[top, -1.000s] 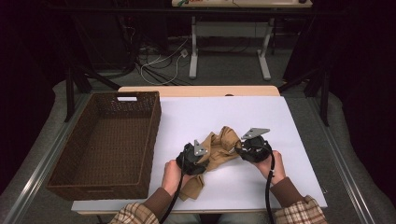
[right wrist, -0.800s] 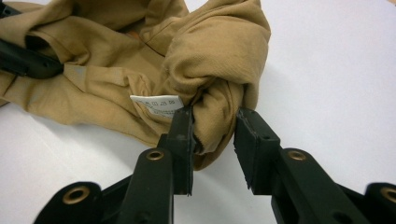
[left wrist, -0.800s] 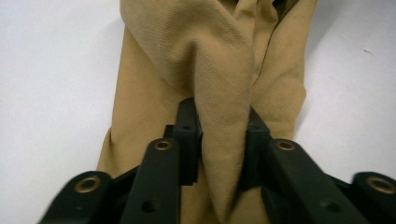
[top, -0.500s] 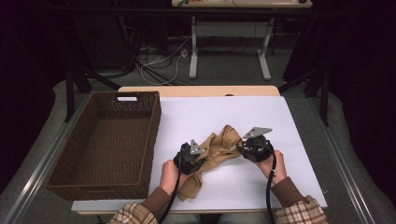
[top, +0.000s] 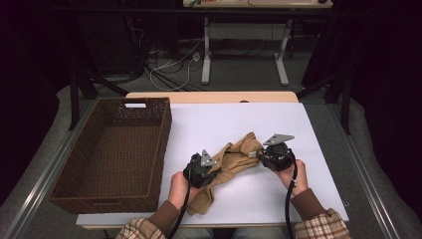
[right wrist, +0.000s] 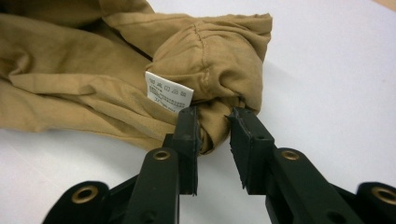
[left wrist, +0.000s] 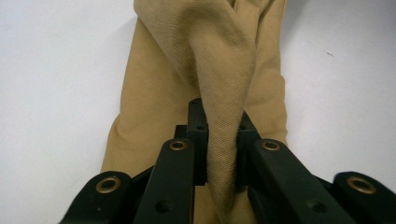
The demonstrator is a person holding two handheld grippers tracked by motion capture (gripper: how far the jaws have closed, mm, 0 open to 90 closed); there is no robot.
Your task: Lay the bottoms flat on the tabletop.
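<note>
1. The tan cloth, soft twill, lies crumpled on the white table, right of the woven brown basket.
2. The left gripper has just been closing and clamps a raised fold of cloth.
3. The right gripper pinches a bunched seam beside the white label.

A tan cloth bearing a white label lies on the white table, beside a dark brown woven basket at left, with black grippers and red-and-cream plaid sleeves at the near edge.
</note>
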